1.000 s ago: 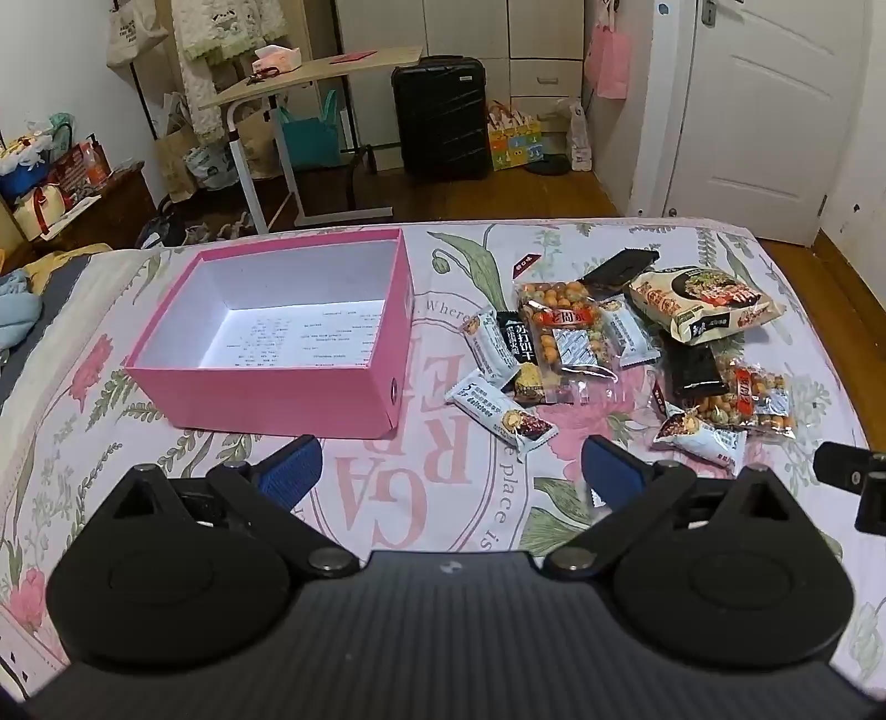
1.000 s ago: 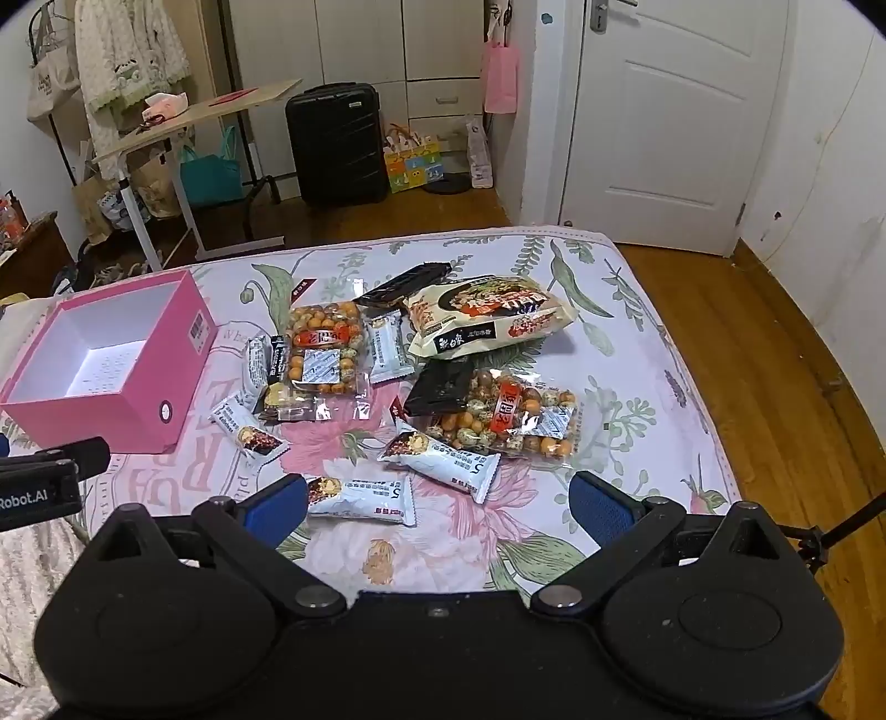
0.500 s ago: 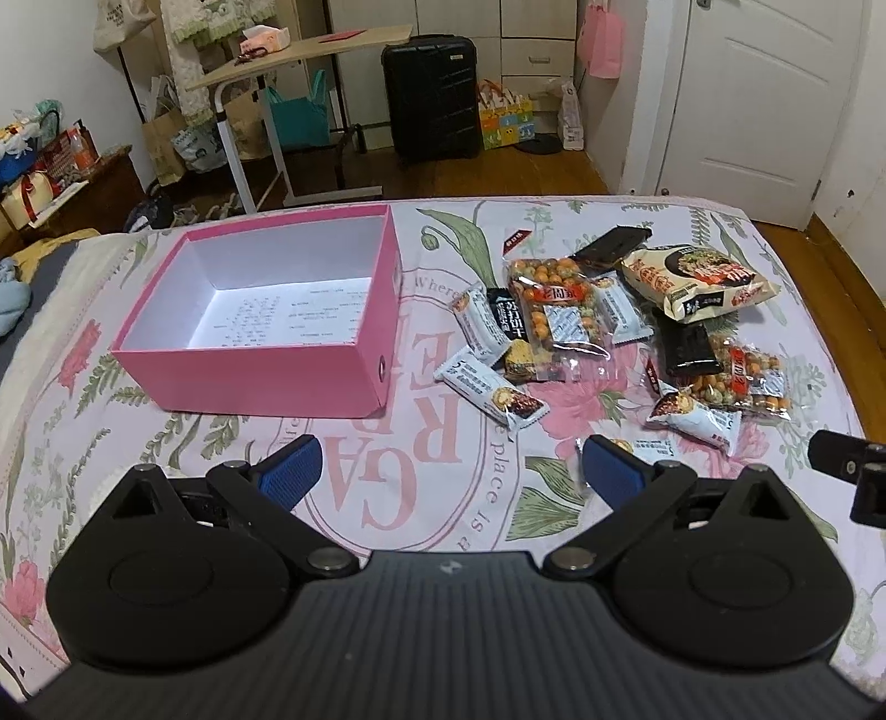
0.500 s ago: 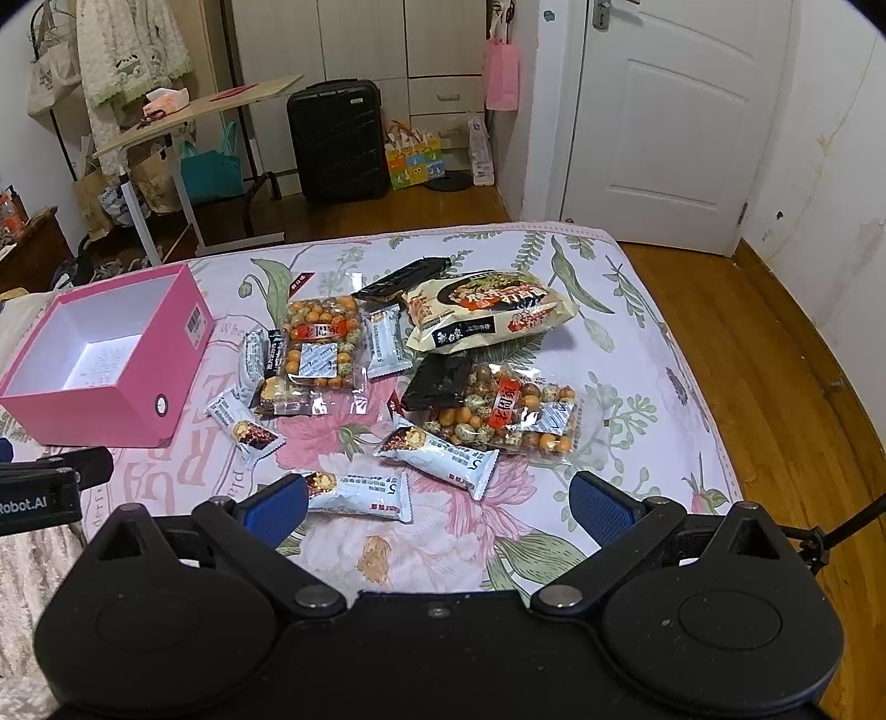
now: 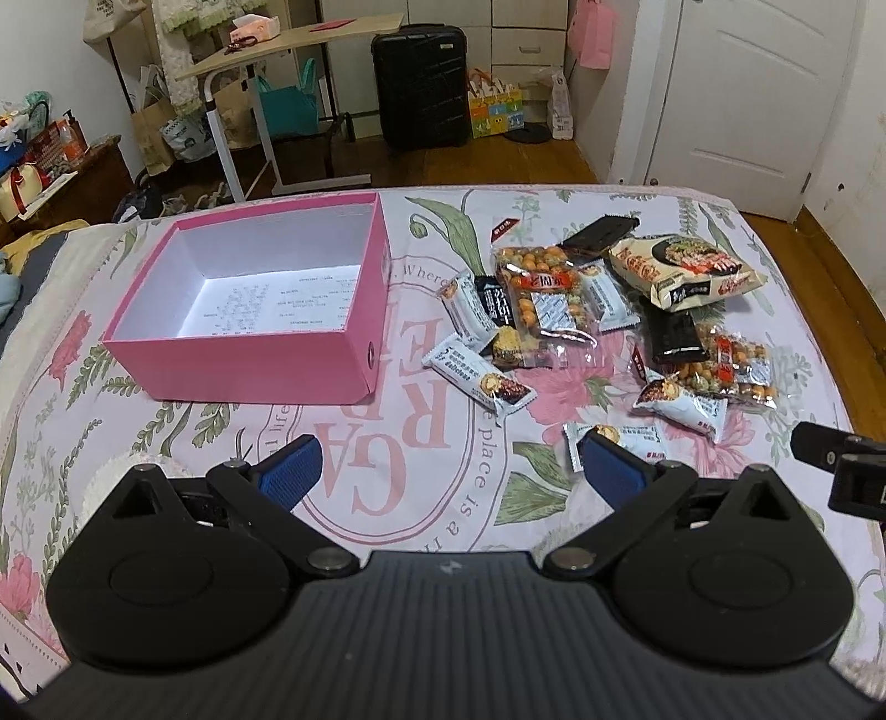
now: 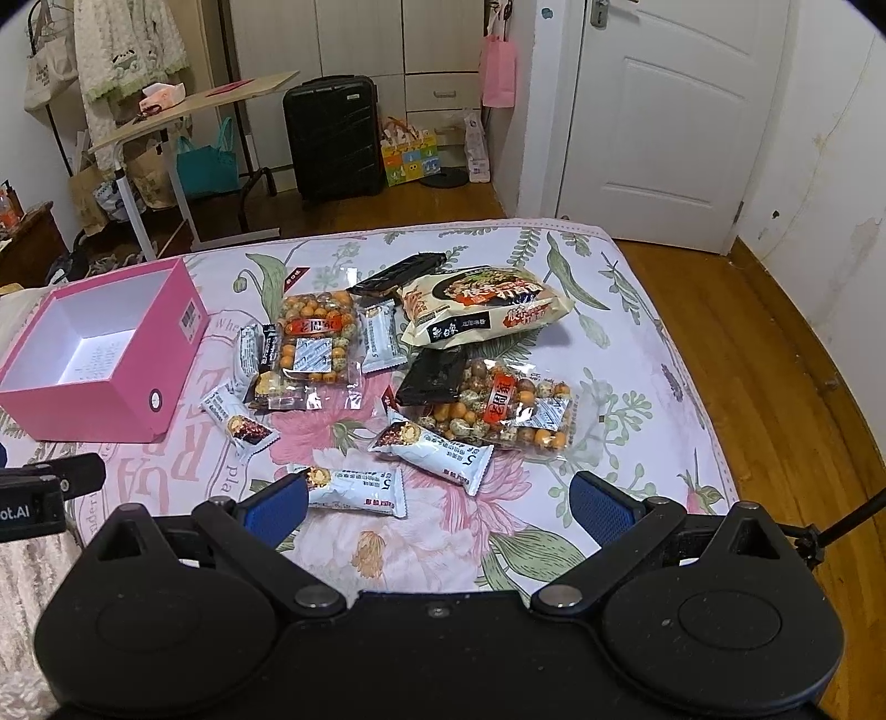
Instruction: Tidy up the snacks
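Observation:
An empty pink box (image 5: 238, 368) with a white inside stands on the floral bedspread, left of a scatter of snack packs; it also shows in the right wrist view (image 6: 105, 399). The snacks include a noodle bag (image 6: 482, 310), two clear bags of coated nuts (image 6: 318, 343) (image 6: 509, 410), black packs and several small white bars (image 6: 354, 490). My left gripper (image 5: 451, 468) is open and empty above the bed's near side, in front of the box. My right gripper (image 6: 437, 507) is open and empty, just short of the nearest white bar.
The bed's right edge drops to a wooden floor (image 6: 775, 360). Beyond the far edge stand a black suitcase (image 5: 421, 83), a tilted side table (image 5: 288, 39), bags and a white door (image 6: 664, 111). Each gripper's body shows at the other view's edge.
Both grippers have risen and pulled back slightly, so the box and snacks sit a little farther ahead. Both stay open and empty. Nothing on the bed has moved.

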